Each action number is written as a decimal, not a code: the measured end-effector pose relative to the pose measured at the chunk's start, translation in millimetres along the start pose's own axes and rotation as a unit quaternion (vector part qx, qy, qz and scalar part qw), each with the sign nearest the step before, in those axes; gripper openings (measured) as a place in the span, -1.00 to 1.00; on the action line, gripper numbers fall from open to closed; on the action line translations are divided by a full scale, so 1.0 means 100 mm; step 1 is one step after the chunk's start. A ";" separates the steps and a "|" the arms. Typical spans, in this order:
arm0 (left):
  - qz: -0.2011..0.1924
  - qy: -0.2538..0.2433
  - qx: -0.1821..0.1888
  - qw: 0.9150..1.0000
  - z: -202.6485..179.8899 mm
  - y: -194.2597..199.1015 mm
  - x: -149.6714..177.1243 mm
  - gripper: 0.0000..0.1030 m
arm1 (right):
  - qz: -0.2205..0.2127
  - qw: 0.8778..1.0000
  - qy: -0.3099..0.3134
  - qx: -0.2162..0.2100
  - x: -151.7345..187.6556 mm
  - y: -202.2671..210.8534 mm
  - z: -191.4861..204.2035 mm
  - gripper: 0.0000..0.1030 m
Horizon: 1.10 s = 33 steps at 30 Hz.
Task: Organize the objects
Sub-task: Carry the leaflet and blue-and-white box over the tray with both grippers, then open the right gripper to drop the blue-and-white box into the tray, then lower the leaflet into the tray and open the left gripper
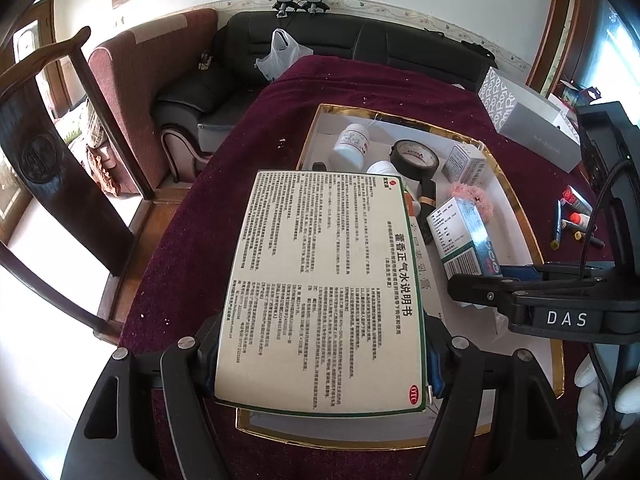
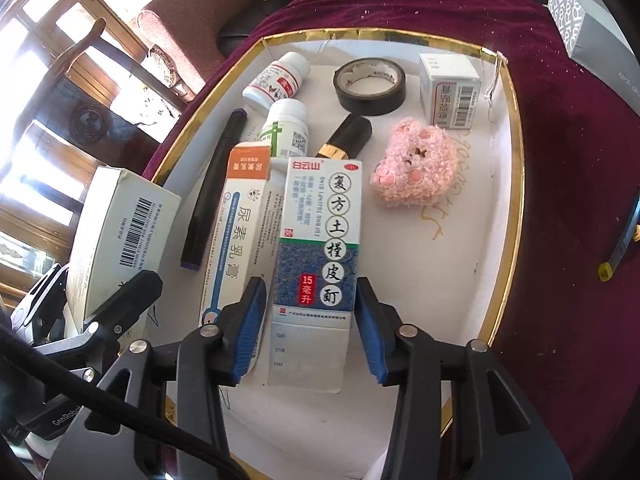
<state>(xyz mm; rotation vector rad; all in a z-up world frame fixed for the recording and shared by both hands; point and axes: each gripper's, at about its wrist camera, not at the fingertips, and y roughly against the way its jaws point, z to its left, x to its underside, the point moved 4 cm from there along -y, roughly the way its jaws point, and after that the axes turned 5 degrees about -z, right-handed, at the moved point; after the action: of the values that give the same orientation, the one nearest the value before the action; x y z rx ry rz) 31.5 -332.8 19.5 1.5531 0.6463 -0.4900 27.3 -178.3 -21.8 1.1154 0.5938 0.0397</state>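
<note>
a black sofa [image 1: 320, 40], a red armchair [image 1: 132, 80] and a dark wooden chair [image 1: 60, 168] stand behind.

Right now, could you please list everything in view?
tray: one, white, gold-rimmed, on maroon cloth
pill bottles: two, white, far left
tape roll: one, black, far middle
small box: one, white, far right
plush bear: one, pink, right
black tube: one, black-gold, centre
pen: one, dark, left
cream box: one, white-orange, near left
tincture box: one, white-blue, between right tongs
flat box: one, cream, in left tongs
grey box: one, grey, cloth beyond tray
left tongs: one, black, gripping flat box
right tongs: one, black, open
</note>
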 end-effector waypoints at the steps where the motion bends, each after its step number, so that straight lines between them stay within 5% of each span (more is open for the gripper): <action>1: 0.000 0.003 0.001 1.000 0.00 0.01 0.00 0.33 | -0.002 1.000 0.001 0.001 0.00 0.00 0.00 -0.14; 4: -0.001 0.010 0.005 1.000 0.01 0.03 -0.01 0.33 | -0.017 1.000 0.000 0.004 -0.03 0.06 -0.02 0.12; 8: -0.002 0.019 0.014 1.000 0.00 0.07 -0.03 0.34 | -0.036 0.999 -0.003 -0.001 -0.06 0.18 -0.04 0.19; 25: -0.030 0.022 0.004 0.999 -0.12 0.46 -0.16 0.36 | -0.078 0.996 -0.025 -0.028 0.01 0.63 -0.24 0.21; 33: -0.052 0.021 0.000 0.998 -0.21 0.70 -0.24 0.36 | -0.103 0.992 -0.067 -0.021 0.19 0.96 -0.77 0.25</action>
<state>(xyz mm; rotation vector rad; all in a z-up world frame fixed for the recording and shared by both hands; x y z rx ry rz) 57.8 -316.2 89.5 1.5376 0.7629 -0.5366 32.6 -64.6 29.0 1.0018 0.5827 -0.1983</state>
